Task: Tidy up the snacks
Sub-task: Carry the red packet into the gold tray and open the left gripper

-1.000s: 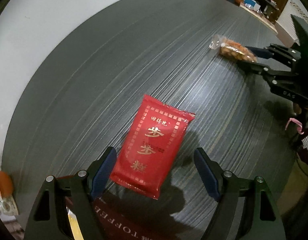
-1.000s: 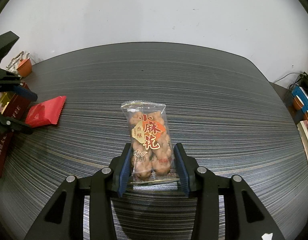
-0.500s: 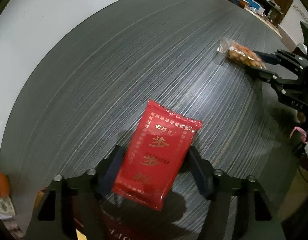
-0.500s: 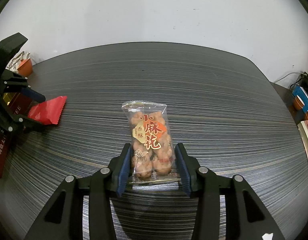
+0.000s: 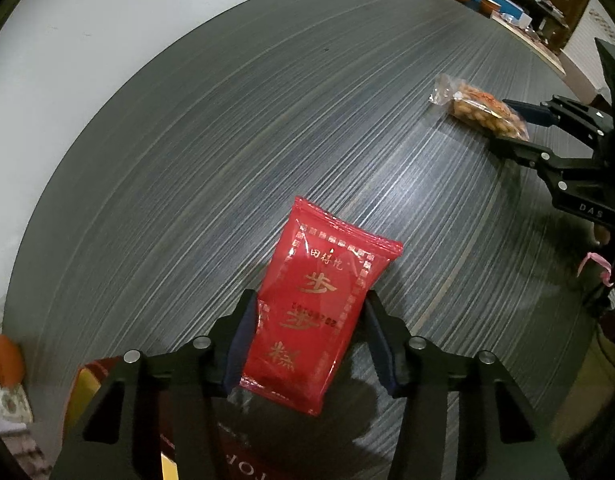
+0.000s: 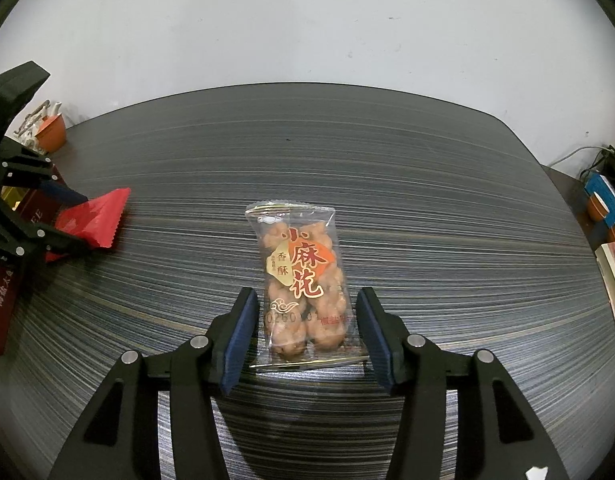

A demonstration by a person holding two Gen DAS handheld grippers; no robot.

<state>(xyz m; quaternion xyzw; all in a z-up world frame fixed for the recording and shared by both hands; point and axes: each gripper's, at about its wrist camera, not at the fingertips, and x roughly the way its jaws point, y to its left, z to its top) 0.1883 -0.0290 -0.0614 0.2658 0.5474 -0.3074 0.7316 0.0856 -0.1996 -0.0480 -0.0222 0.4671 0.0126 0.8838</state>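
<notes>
A red snack packet (image 5: 319, 312) with gold characters lies between the pads of my left gripper (image 5: 309, 340). Its jaws are closing and both pads touch the packet's long edges. From the right wrist view the same red packet (image 6: 103, 216) sits in the left gripper (image 6: 87, 222) at the table's left. A clear packet of fried dough twists (image 6: 301, 276) lies flat on the striped grey table (image 6: 427, 200). My right gripper (image 6: 307, 328) straddles its near end. Its jaws are opening, with a small gap on each side. The left wrist view shows this packet (image 5: 479, 110) and the right gripper (image 5: 503, 122) far right.
A dark red toffee box (image 5: 243, 464) lies under my left gripper, and it shows as a dark red box (image 6: 3, 308) at the table's left edge. An orange cup (image 6: 51, 134) stands at the back left. Books and bowls (image 6: 603, 204) sit off the table's right side.
The left jaws have closed in from wide apart onto the red packet's edges. The right jaws have parted from the clear packet, which stays flat on the table.
</notes>
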